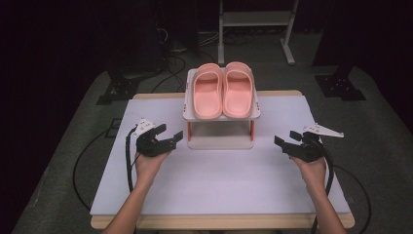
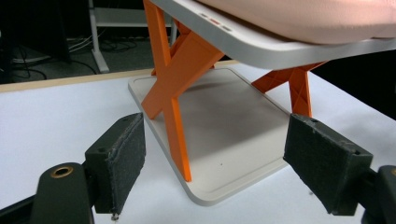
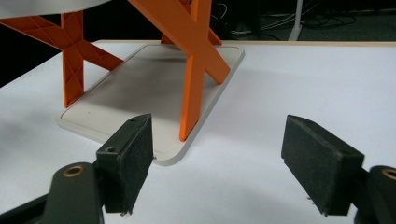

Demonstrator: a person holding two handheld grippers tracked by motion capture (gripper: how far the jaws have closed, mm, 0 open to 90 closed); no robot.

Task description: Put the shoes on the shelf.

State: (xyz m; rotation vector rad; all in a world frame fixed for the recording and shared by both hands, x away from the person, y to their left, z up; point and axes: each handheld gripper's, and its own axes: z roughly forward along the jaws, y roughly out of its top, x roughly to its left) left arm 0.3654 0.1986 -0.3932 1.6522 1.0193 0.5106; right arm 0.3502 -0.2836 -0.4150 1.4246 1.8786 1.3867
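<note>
- Dark studio space is surrounding a white-topped bench [image 1: 219,180].
- Left tool [image 1: 171,137] and right tool [image 1: 286,142] are flanking the shoe rack [image 1: 220,142], both with jaws standing apart and empty.
- Closing in level and evenly on both sides seems wise.
- Pink slippers [image 1: 222,90] are sitting paired on its white top shelf, above orange X-legs [image 2: 173,79].

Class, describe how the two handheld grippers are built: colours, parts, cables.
Left gripper and right gripper are black, each topped by a pale three-cornered plate and trailing a black cable. The jaws carry flat, dark, felt-like pads; brass-coloured rings sit at the base.
</note>
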